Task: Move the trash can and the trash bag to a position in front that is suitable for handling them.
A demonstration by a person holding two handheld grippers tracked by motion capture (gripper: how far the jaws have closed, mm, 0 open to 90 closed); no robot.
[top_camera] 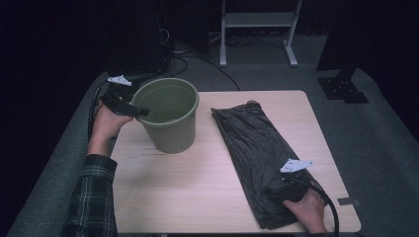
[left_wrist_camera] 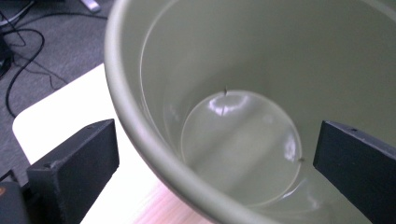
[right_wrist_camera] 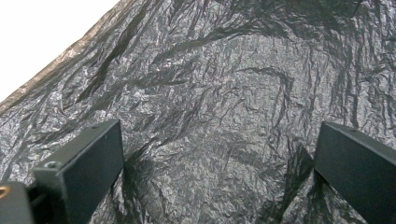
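High view: black bag [top_camera: 249, 148] lies lengthwise away; both grippers' fingers spread.

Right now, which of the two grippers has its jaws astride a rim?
The left gripper: its open jaws straddle the green bucket rim, while the right gripper sits over the flat black bag.

Setting: lab or studio. Dark surround, grey carpet [top_camera: 375, 123], loose floor cables [top_camera: 197, 61], metal stand frame [top_camera: 257, 29], lone counter [top_camera: 197, 187].

High view overlooks the table [top_camera: 197, 187]; gripper views sit close above it.
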